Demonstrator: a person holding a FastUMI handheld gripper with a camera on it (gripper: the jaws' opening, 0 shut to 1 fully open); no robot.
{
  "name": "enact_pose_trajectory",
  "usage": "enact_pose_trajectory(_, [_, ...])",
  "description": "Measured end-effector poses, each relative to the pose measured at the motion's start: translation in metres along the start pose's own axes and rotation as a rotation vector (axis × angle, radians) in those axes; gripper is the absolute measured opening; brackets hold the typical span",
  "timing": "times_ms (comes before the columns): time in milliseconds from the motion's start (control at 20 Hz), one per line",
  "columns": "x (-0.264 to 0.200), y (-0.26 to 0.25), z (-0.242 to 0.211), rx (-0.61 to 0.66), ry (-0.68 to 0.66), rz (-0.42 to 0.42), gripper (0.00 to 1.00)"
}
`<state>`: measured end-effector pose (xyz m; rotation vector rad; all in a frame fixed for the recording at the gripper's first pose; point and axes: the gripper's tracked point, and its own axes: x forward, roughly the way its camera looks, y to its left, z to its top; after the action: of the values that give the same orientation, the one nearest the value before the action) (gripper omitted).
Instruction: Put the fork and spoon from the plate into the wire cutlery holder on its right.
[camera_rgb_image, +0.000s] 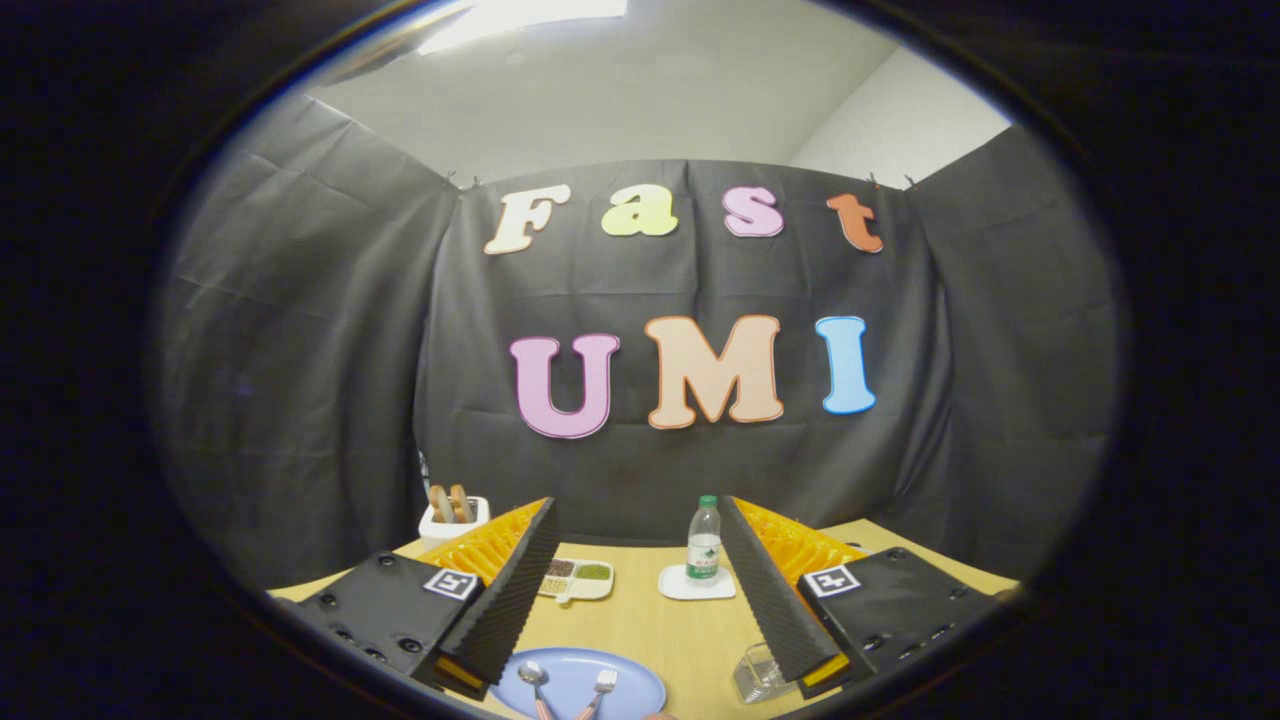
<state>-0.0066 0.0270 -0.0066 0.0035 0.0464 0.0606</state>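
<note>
A light blue plate (575, 672) lies on the wooden table, below and between my two fingers. On it rest a spoon (532, 676) and a fork (603, 684), side by side, heads pointing away from me. The wire cutlery holder (756, 673) stands to the right of the plate, partly hidden behind my right finger (775, 600). My gripper (640, 520) hangs well above the table, open wide, with nothing between its fingers.
Beyond the fingers stand a water bottle (704, 541) on a white coaster (696, 584) and a white divided dish (577, 579) with grains. A white toaster (453, 517) with bread slices sits at the back left. The table (650, 620) ends at the black cloth wall.
</note>
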Motion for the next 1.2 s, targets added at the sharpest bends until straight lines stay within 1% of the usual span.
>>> enact_pose_trajectory(300, [-0.001,0.007,-0.033,-0.007,0.079,0.026,1.00])
enact_pose_trajectory(450, [-0.002,0.010,-0.063,0.000,0.166,0.042,1.00])
enact_pose_trajectory(600, [-0.003,0.008,-0.103,0.022,0.288,0.037,1.00])
enact_pose_trajectory(850, [-0.006,0.009,-0.157,0.061,0.454,0.041,1.00])
enact_pose_trajectory(1050, [-0.012,0.010,-0.190,0.018,0.547,0.041,1.00])
enact_pose_trajectory(1200, [-0.017,0.021,-0.217,0.010,0.617,0.080,1.00])
